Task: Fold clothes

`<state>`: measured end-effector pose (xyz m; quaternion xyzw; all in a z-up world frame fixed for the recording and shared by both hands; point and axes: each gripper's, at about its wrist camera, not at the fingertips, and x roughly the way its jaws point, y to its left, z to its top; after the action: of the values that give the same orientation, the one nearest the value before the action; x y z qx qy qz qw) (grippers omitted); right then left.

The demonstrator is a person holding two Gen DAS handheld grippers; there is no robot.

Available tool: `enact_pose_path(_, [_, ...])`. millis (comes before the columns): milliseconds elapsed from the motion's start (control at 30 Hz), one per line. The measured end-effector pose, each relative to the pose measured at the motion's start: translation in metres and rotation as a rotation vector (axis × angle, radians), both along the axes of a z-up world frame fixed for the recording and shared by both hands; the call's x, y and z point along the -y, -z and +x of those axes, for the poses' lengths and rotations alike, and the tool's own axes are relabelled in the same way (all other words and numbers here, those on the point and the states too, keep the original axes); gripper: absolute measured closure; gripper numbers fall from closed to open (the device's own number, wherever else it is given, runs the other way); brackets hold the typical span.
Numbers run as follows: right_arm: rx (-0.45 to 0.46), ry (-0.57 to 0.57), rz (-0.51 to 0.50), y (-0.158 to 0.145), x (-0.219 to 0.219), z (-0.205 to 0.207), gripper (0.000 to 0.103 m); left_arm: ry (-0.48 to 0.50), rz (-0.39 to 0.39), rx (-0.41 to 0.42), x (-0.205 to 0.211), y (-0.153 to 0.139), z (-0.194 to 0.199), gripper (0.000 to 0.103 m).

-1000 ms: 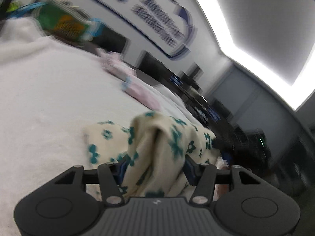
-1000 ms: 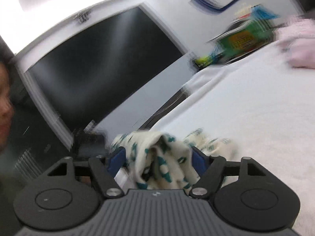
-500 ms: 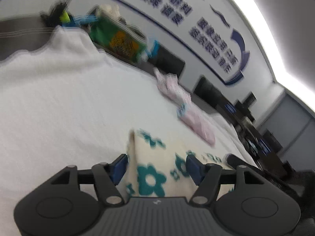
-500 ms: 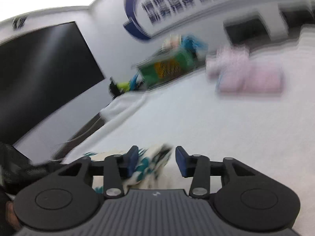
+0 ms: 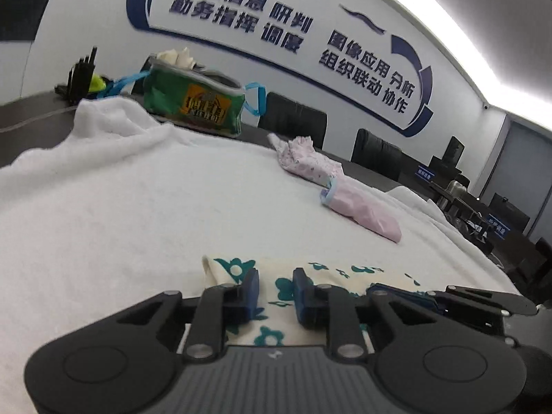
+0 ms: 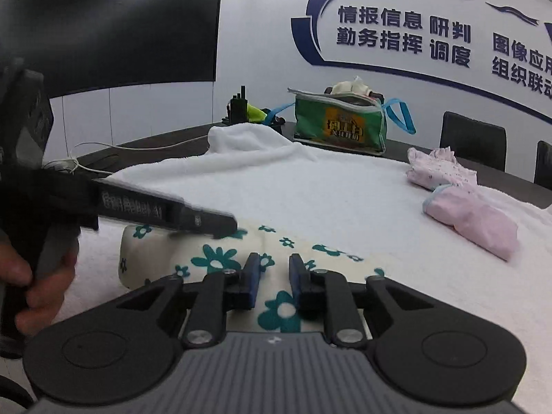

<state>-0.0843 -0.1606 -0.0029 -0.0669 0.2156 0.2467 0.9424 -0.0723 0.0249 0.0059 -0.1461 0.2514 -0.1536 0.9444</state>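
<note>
A cream garment with teal flowers lies flat and folded on the white towel-covered table, close in front of both grippers. My left gripper sits low over its left part. Its jaws are closing to a narrow gap, and flat cloth shows in that gap, not pinched. My right gripper is over the garment's right part. Its jaws are closing too, with flat cloth showing between them. In the right wrist view a hand holds the left gripper, which reaches over the garment's far left edge.
Two folded pink garments lie to the right on the towel. A green bag with blue handles stands at the table's far edge, with black radios beside it. Black chairs line the back wall.
Both views have swung and levelled out. The flowered garment, bunched up between wide jaws a second ago, now lies flat on the towel. Both pairs of jaws have narrowed.
</note>
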Motion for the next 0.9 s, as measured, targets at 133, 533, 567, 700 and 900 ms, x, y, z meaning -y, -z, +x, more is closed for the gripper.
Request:
enact_pose_path(133, [-0.001, 0.018, 0.01, 0.004, 0.003, 0.0, 0.085, 0.008, -0.034, -0.006, -0.008, 0.006, 0.006, 0.079])
enact_pose_path(533, [-0.046, -0.001, 0.085, 0.003, 0.019, 0.006, 0.084, 0.01, -0.077, -0.023, -0.015, 0.007, 0.011, 0.078])
enact_pose_path(567, [-0.049, -0.002, 0.089, 0.004, 0.019, 0.006, 0.084, 0.01, -0.079, -0.024, -0.015, 0.006, 0.011, 0.078])
enact_pose_path(700, [-0.053, -0.004, 0.101, 0.003, 0.021, 0.008, 0.084, 0.01, -0.082, -0.025, -0.016, 0.006, 0.011, 0.077])
enact_pose_path(900, [-0.052, -0.004, 0.101, 0.003, 0.02, 0.007, 0.083, 0.008, -0.075, -0.024, -0.015, 0.006, 0.01, 0.077])
